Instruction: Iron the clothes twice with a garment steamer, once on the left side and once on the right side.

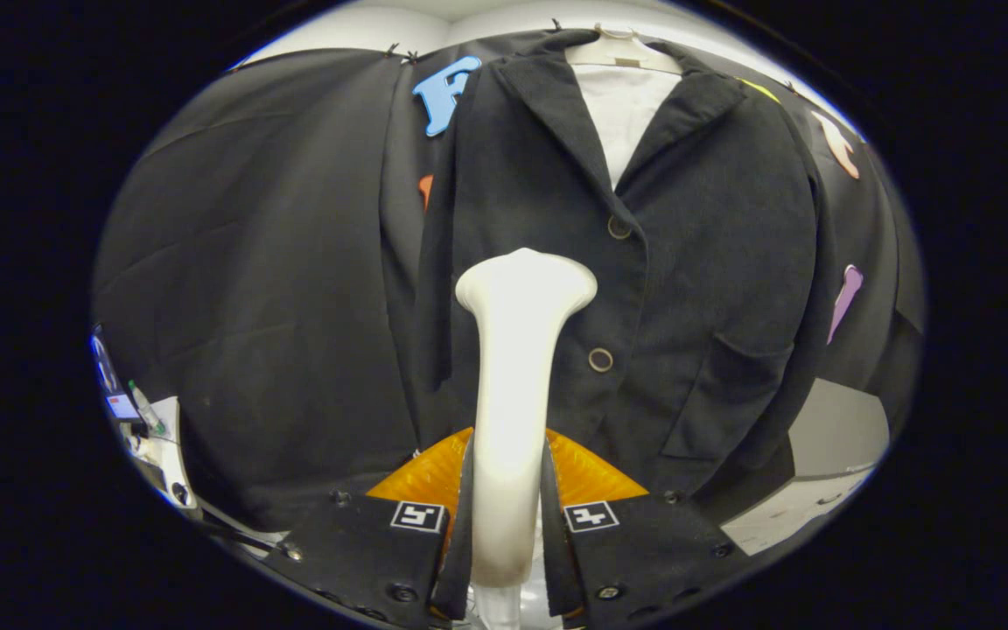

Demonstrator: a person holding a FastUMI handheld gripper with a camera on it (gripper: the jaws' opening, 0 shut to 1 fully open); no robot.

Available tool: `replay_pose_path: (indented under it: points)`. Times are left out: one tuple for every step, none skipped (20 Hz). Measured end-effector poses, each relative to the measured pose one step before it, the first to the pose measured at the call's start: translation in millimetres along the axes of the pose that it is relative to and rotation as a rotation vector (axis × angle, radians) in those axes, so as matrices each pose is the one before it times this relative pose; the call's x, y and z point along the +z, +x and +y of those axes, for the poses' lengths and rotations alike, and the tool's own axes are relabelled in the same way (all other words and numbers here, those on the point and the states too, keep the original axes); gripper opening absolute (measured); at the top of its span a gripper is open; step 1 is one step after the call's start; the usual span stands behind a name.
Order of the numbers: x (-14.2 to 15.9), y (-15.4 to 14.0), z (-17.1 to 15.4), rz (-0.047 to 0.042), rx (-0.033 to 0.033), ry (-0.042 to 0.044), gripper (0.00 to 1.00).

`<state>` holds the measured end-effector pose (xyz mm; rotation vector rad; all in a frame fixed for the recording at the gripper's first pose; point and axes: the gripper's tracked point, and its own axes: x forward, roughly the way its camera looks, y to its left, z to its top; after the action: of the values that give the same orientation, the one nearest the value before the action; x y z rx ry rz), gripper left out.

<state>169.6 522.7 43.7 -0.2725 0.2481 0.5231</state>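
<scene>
- Claw (508,516) clamped on white plastic garment steamer (517,367), both fingers pressing its handle.
- Steamer head up against dark buttoned jacket (688,289) hanging on white hanger (622,51), near the front buttons.

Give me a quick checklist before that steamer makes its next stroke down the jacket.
1. Grip: jaws closed on the steamer handle from both sides: ok.
2. Head points at the jacket front, beside the buttons: ok.
3. Jacket hangs on its hanger, buttoned: ok.
4. Head touching the cloth: cannot tell.
5. Steam coming out: cannot tell.
</scene>
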Motion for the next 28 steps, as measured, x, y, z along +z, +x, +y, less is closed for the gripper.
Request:
replay_pose_path:
  points:
    - [-5.72, 1.51, -0.85, 0.01035, -0.00050, -0.00004, 0.36]
    - [-6.42, 2.30, -0.02, 0.01062, -0.00055, -0.00102, 0.36]
    - [-6.86, -0.44, 0.82, 0.01250, 0.00068, -0.00110, 0.36]
    - [-7.00, 1.99, 1.36, 0.01151, 0.00178, 0.00154, 0.36]
    - [-5.93, 1.91, 1.04, 0.00950, 0.00241, -0.00022, 0.36]
    - [-4.33, 3.06, -1.40, 0.00779, 0.00179, -0.00107, 0.36]
    - [-4.38, 2.19, 0.00, 0.00819, 0.00149, -0.00065, 0.36]
    - [-6.30, -0.27, 4.57, 0.00586, 0.00083, 0.00149, 0.36]
    - [-3.79, 2.20, -0.44, 0.00621, -0.00022, -0.00117, 0.36]
    - [-5.51, 1.82, -0.05, 0.00920, 0.00016, -0.00284, 0.36]
    - [-5.14, 2.26, 0.41, 0.00734, 0.00242, -0.00019, 0.36]
    - [-6.14, 2.22, 0.30, 0.00874, 0.00076, -0.00226, 0.36]
    - [-5.65, 0.98, -0.19, 0.01018, 0.00220, -0.00123, 0.36]
    - [-7.37, 2.64, 1.07, 0.01371, 0.00315, 0.00144, 0.36]
    - [-6.66, 1.74, 0.48, 0.01446, 0.00280, 0.00264, 0.36]
    - [-7.72, 0.68, 0.52, 0.01288, 0.00132, 0.00210, 0.36]
    - [-5.83, -0.67, -0.32, 0.01029, -0.00016, -0.00003, 0.36]
    - [-5.32, -0.23, 0.08, 0.00941, -0.00069, 0.00148, 0.36]
    - [-4.92, -0.15, -0.08, 0.01083, -0.00080, 0.00099, 0.36]
    - [-5.86, -1.20, -0.32, 0.01196, 0.00211, 0.00527, 0.36]
    - [-3.68, 0.57, 0.59, 0.01033, 0.00445, 0.00550, 0.36]
    - [-3.72, 0.13, -0.39, 0.00779, 0.00250, 0.00214, 0.36]
    - [-2.33, 0.75, -0.56, 0.00333, 0.00021, 0.00413, 0.36]
    - [-1.62, -0.23, -0.45, 0.00229, -0.00013, 0.00453, 0.36]
    - [-2.15, 0.11, 0.02, 0.00318, 0.00087, 0.00674, 0.36]
    - [-4.22, -0.83, -0.09, 0.00305, 0.00247, 0.00293, 0.36]
    - [-2.40, -1.72, -2.24, 0.00078, 0.00097, 0.00346, 0.36]
    - [-2.49, -2.68, -3.45, 0.00089, 0.00085, 0.00056, 0.36]
